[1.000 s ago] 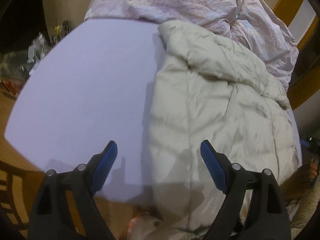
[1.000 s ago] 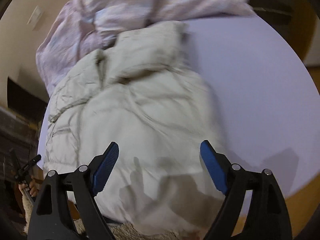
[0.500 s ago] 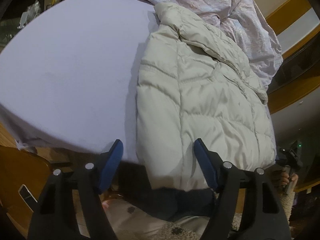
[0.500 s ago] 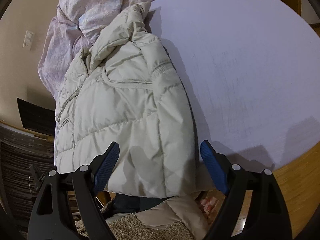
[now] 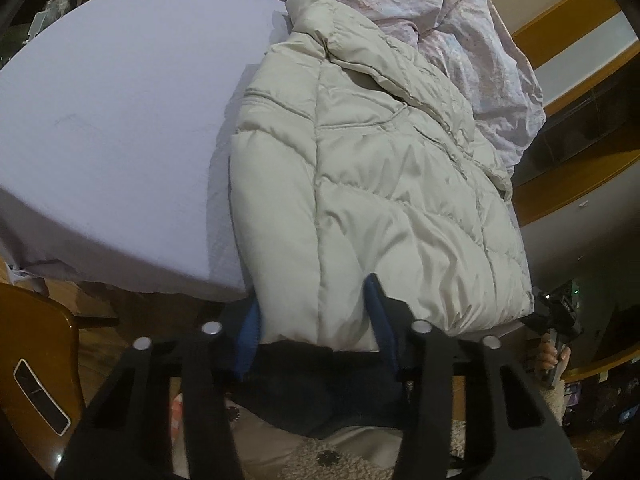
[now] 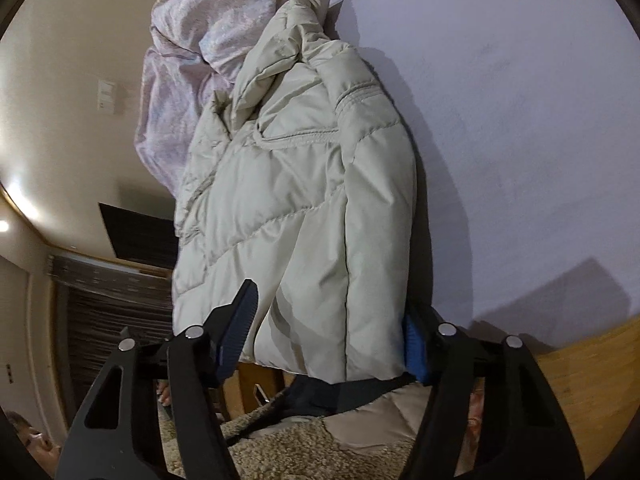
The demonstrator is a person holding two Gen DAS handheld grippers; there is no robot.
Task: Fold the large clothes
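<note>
Black plastic fingers, blue ribbed pads, silver screws.

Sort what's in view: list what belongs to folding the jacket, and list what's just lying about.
Part of the job:
- cream puffer jacket, lying on the lavender table
- left gripper, closing on the jacket's hem
- right gripper, closing on the same hem

Just lying about:
- crumpled pink sheet behind the jacket
- wooden chair
- shaggy rug
</note>
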